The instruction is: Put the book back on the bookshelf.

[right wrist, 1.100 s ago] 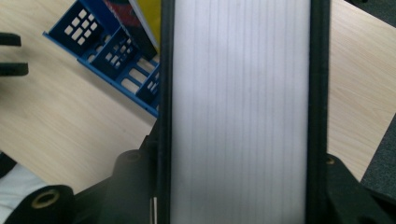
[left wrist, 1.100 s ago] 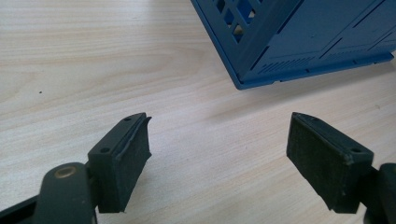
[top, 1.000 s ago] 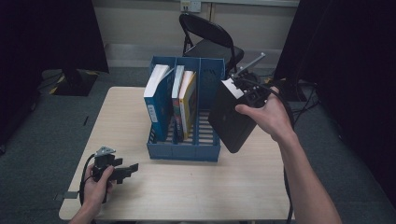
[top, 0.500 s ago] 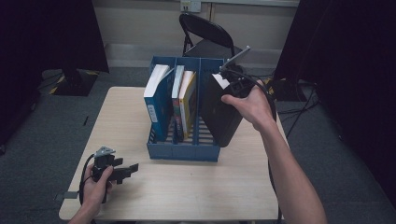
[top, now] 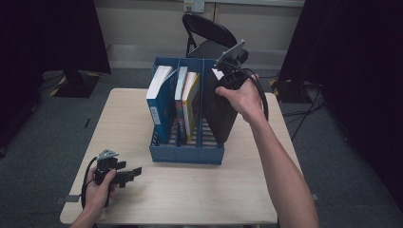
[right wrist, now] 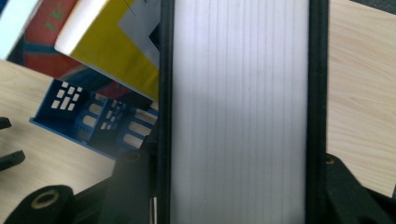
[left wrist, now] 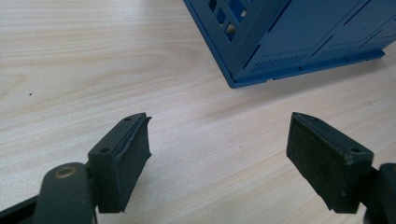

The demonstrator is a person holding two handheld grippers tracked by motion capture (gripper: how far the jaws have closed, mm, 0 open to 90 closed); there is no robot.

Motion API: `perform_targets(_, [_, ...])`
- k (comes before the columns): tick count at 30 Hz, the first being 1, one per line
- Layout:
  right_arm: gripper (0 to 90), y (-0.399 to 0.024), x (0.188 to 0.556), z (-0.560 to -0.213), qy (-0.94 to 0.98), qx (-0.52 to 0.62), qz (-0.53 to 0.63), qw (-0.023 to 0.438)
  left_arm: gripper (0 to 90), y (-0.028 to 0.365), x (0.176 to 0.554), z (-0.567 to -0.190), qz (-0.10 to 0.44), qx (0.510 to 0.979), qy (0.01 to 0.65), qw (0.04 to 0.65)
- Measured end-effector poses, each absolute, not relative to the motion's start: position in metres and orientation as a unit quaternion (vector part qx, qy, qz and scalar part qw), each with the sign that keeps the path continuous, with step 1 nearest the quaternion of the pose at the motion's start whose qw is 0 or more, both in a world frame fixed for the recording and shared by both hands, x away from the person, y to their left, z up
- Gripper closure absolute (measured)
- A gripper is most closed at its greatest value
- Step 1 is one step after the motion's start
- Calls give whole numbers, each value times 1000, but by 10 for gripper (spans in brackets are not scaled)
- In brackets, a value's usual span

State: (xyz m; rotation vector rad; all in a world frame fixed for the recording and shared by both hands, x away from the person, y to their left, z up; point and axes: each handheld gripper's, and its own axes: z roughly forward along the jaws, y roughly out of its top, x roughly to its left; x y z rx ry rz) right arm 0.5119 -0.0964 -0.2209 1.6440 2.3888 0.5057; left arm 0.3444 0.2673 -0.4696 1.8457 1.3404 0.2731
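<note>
I swing black book (top: 219, 111), clamped in right gripper (top: 228, 78), from beside blue file rack (top: 187, 154) over its right slot (insertion next); left gripper (top: 124, 175) idles agape, empty.

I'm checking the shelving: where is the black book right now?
In the high view the black book is held in the right claw, over the blue rack's right compartment, beside the yellow book.

Right gripper (top: 227, 78) raised with jaws clamped; left gripper (top: 124, 175) low with jaws apart.

The desk (left wrist: 93, 56) is pale matt wood grain; the rack (top: 187, 153) smooth blue plastic; the book (right wrist: 238, 112) matt black covers, white paper; fingers (left wrist: 122, 161) rough rubber.
</note>
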Motion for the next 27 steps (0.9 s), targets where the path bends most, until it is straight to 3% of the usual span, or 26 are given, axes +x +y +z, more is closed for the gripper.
perform_targets(27, [535, -64, 558, -284, 758, 624, 148, 118, 206, 271, 344, -471, 104, 728, 538, 412])
